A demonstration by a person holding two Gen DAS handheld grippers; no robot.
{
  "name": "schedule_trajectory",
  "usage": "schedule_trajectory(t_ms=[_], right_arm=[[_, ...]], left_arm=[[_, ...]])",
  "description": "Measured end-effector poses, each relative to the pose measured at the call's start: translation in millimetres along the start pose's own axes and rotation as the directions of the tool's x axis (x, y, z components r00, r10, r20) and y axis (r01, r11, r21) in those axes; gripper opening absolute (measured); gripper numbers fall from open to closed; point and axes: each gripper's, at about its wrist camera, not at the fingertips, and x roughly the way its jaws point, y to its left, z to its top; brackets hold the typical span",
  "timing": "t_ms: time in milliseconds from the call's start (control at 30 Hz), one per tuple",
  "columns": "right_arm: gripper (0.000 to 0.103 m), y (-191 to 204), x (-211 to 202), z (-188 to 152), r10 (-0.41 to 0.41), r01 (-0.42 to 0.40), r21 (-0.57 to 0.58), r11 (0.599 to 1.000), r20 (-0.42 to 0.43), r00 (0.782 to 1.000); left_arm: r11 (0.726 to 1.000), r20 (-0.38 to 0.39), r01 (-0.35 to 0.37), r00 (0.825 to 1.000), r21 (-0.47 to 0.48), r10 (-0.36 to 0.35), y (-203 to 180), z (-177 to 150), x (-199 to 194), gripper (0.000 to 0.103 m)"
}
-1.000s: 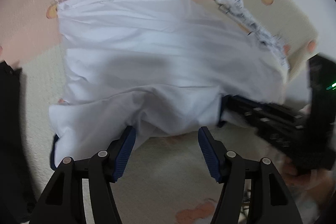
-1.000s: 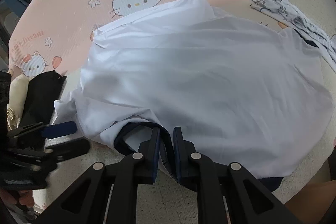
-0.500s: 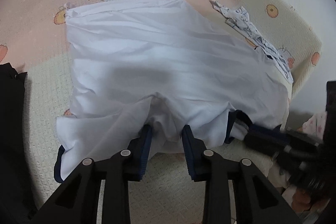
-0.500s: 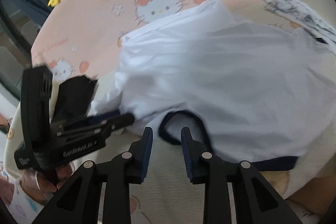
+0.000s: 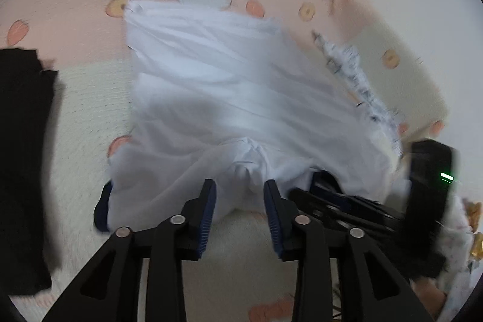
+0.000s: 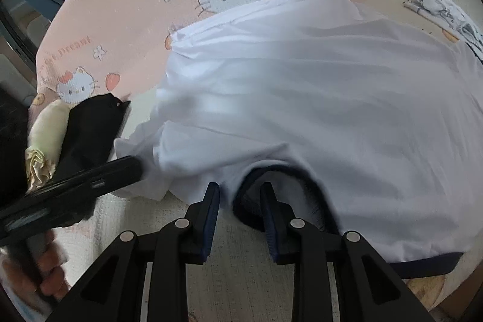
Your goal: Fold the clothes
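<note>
blue-padded left tool [image 5: 240, 208] parted around bunched white shirt [image 5: 241, 98] fabric, not clamped; right tool [image 6: 240, 208] parted too, at navy collar [image 6: 280, 171]. shirt spread mid-bed on pink cartoon sheet [image 6: 135, 5]. black garment [image 5: 21, 141] left, patterned garment [image 6: 437, 2] far right.

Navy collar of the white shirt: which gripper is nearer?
Right. The right gripper straddles the navy collar; the left gripper sits over at the white shirt sleeve side.
</note>
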Motion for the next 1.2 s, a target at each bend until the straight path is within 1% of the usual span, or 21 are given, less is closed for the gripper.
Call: schedule_trajectory(t_ms=[33,67,233,367,400,533,633,667,700,733,800,833,867,900,933,967,1000,1067,1133,1200], right_arm=[[0.027,0.5,0.9,-1.2,0.001,-0.001,-0.001,1.000,-0.004,1.000],[0.027,0.5,0.9,-2.3,-0.002,0.002,-0.002,1.000,0.001,1.000],[0.028,-0.1,1.0,-2.2,0.002,-0.002,0.004,1.000,0.008,1.000],[0.041,0.9,0.7,-2.4,0.004,-0.004,0.001,1.000,0.014,1.000],[0.042,2.2,0.6,-2.5,-0.003,0.003,-0.011,1.000,0.015,1.000],[0.042,12.6,2.2,-3.3,-0.048,0.050,-0.077,0.996,0.021,0.999],[0.042,15.9,3.8,-2.8,-0.059,0.062,-0.100,0.993,0.027,0.998],[0.042,16.6,4.6,-2.4,-0.063,0.066,-0.107,0.992,0.029,0.998],[0.042,17.2,5.1,-2.3,-0.069,0.072,-0.115,0.991,0.032,0.997],[0.042,17.6,5.4,-2.4,-0.075,0.078,-0.120,0.990,0.033,0.997],[0.042,18.7,5.2,-2.9,-0.085,0.089,-0.129,0.988,0.039,0.996],[0.042,19.8,5.1,-3.2,-0.091,0.096,-0.135,0.986,0.045,0.995],[0.041,21.0,5.0,-3.6,-0.097,0.103,-0.142,0.984,0.050,0.994],[0.035,22.9,5.2,-4.2,-0.103,0.111,-0.154,0.982,0.055,0.993],[0.025,25.6,5.5,-4.8,-0.101,0.110,-0.172,0.979,0.057,0.993],[0.012,28.4,5.7,-5.3,-0.101,0.110,-0.192,0.975,0.058,0.993],[0.010,31.5,5.2,-5.6,-0.106,0.116,-0.213,0.970,0.058,0.993],[0.007,35.9,-0.5,-6.4,-0.099,0.114,-0.240,0.964,0.071,0.993],[0.006,33.8,-8.7,-5.5,-0.069,0.079,-0.211,0.974,0.056,0.996],[0.006,27.4,-16.9,-6.3,-0.035,0.041,-0.149,0.988,0.041,0.999]], left_arm=[[1.000,0.002,-0.007,1.000,-0.025,0.007,3.8,-4.0,-4.0,0.059],[0.999,0.000,-0.009,1.000,-0.040,0.009,6.4,-6.7,-4.2,0.062],[0.996,-0.016,-0.010,1.000,-0.087,0.008,16.0,-15.8,5.5,0.062],[0.992,-0.029,-0.011,1.000,-0.124,0.007,23.6,-23.2,13.3,0.062],[0.989,-0.025,-0.002,1.000,-0.147,-0.002,25.8,-23.3,14.8,0.062],[0.963,0.012,0.056,0.998,-0.264,-0.055,34.8,-19.8,20.4,0.062],[0.933,0.054,0.090,0.996,-0.349,-0.076,43.9,-17.8,23.7,0.062],[0.919,0.065,0.101,0.994,-0.382,-0.082,48.5,-17.9,26.0,0.062],[0.901,0.072,0.114,0.993,-0.418,-0.092,53.6,-18.2,29.0,0.060],[0.891,0.081,0.120,0.992,-0.437,-0.094,56.2,-17.9,30.4,0.059],[0.881,0.099,0.125,0.991,-0.456,-0.090,58.5,-16.4,31.0,0.046],[0.883,0.088,0.106,0.993,-0.457,-0.074,58.2,-15.4,33.5,0.029],[0.889,0.066,0.074,0.997,-0.452,-0.050,57.0,-14.4,37.1,0.019],[0.891,0.060,0.061,0.997,-0.450,-0.038,56.2,-13.5,38.9,0.017],[0.891,0.062,0.058,0.997,-0.450,-0.033,55.4,-12.6,39.6,0.016],[0.890,0.071,0.059,0.997,-0.451,-0.030,55.0,-11.9,37.9,0.013],[0.889,0.083,0.062,0.996,-0.453,-0.027,54.7,-11.3,34.8,0.011],[0.903,0.092,0.037,0.996,-0.427,0.003,51.7,-8.9,27.4,0.009],[0.922,0.084,-0.003,0.996,-0.386,0.039,47.1,-5.5,20.0,0.009],[0.936,0.068,-0.020,0.997,-0.352,0.047,44.6,-3.3,13.6,0.008]])
